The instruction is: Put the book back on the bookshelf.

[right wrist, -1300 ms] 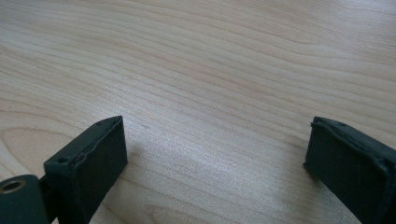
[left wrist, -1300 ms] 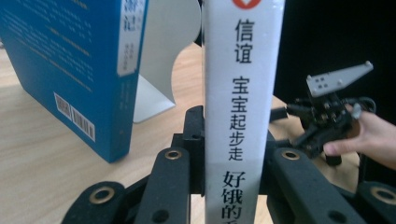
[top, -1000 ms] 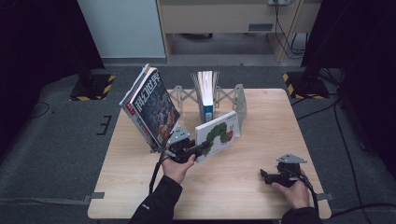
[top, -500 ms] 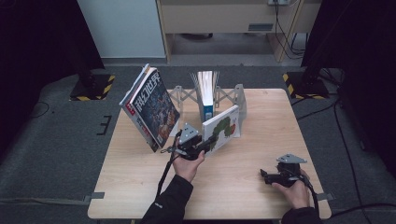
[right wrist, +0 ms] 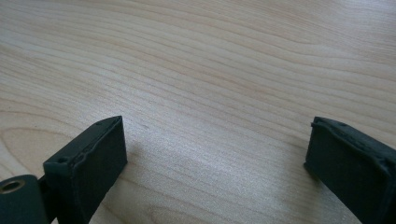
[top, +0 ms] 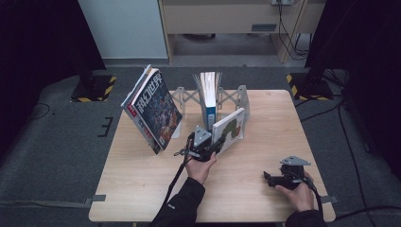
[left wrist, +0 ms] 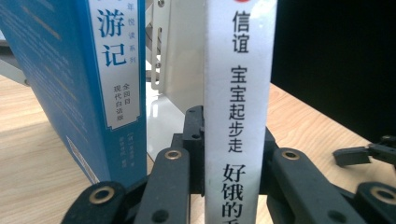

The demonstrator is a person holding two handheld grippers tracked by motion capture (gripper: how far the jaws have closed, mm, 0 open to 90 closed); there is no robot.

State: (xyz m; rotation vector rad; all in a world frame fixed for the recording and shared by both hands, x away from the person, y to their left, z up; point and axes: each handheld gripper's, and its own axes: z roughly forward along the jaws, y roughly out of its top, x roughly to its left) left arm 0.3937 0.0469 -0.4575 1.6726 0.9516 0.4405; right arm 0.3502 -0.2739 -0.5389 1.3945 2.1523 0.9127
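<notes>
Now, left tool (top: 213, 146): jaws clamped on white book's (top: 230, 128) spine, book standing at its 12 o'clock.
Blue book (left wrist: 93, 84): upright at 10 o'clock.
Right tool (top: 272, 178): jaws wide, nothing held, on counter (top: 142, 189).
Change: white book moved nearer the rack (top: 239, 97).

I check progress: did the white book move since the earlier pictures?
Yes. The white book, held in the left gripper, moved right and toward the rack, nearer the blue book.
</notes>
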